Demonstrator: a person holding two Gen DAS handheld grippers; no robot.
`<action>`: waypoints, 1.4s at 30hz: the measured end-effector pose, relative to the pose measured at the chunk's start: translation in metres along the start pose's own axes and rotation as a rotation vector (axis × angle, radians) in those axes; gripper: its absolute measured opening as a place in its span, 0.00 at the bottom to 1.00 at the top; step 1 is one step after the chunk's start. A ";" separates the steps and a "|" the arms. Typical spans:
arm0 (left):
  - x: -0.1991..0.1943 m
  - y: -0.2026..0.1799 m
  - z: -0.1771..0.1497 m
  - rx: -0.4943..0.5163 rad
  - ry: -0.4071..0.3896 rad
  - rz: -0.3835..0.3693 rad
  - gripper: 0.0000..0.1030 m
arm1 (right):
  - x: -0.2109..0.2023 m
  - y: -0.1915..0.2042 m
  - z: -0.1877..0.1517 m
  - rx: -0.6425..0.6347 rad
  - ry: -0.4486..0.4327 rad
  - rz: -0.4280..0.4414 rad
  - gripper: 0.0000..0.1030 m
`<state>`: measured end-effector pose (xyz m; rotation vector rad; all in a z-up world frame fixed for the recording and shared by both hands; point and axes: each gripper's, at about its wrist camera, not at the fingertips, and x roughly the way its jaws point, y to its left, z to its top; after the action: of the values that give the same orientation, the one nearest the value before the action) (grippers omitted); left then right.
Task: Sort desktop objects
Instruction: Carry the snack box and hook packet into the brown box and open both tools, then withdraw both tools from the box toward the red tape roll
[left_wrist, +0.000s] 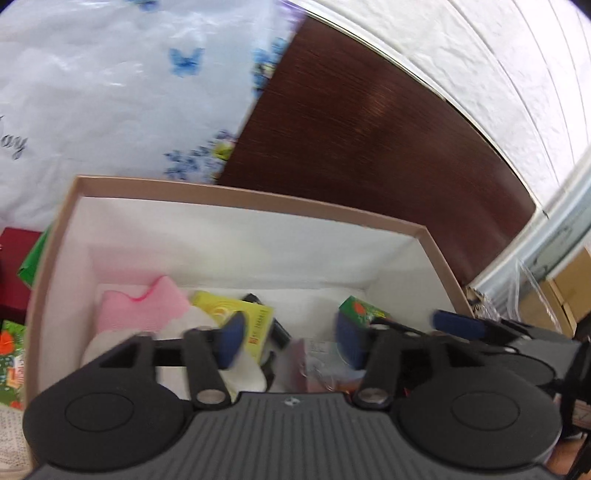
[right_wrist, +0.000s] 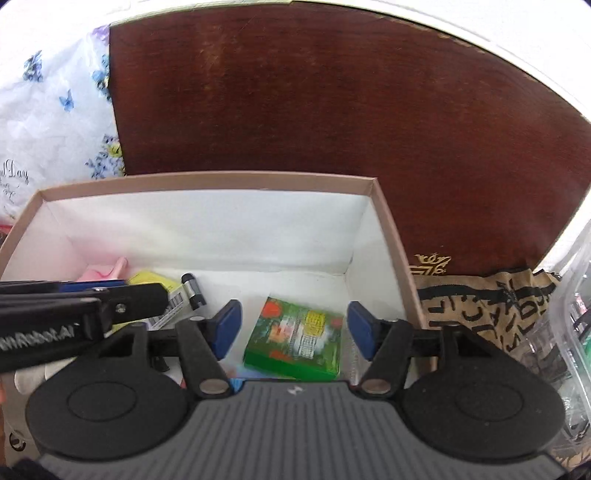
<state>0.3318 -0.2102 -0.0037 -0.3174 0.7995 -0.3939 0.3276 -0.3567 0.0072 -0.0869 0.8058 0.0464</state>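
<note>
A tan cardboard box (left_wrist: 236, 197) with white inner walls holds the sorted objects; it also shows in the right wrist view (right_wrist: 207, 181). Inside lie a pink cloth (left_wrist: 144, 308), a yellow packet (left_wrist: 236, 314), a black cylinder (right_wrist: 192, 290) and a green printed carton (right_wrist: 295, 332). My left gripper (left_wrist: 290, 341) is open and empty above the box's contents. My right gripper (right_wrist: 293, 328) is open, its blue pads either side of the green carton, apart from it. The left gripper's arm crosses the right wrist view at the left (right_wrist: 74, 314).
The box stands on a dark brown wooden tabletop (right_wrist: 332, 110). A white plastic bag with blue butterflies (left_wrist: 110, 92) lies at the left. A tan cloth with black lettering (right_wrist: 487, 306) and clear plastic (right_wrist: 576, 295) lie right of the box. Another green carton (left_wrist: 11, 354) sits outside the box's left wall.
</note>
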 end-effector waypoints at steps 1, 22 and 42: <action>-0.003 0.003 0.001 -0.014 -0.008 -0.011 0.79 | -0.002 -0.002 -0.001 0.007 -0.009 -0.005 0.75; -0.083 -0.010 -0.025 0.033 -0.081 -0.075 0.96 | -0.067 0.008 -0.023 0.095 -0.038 0.073 0.92; -0.208 0.008 -0.094 0.055 -0.173 -0.068 0.96 | -0.171 0.060 -0.082 0.085 -0.145 0.084 0.92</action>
<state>0.1323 -0.1206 0.0617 -0.3238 0.6089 -0.4451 0.1460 -0.3059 0.0708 0.0302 0.6650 0.0967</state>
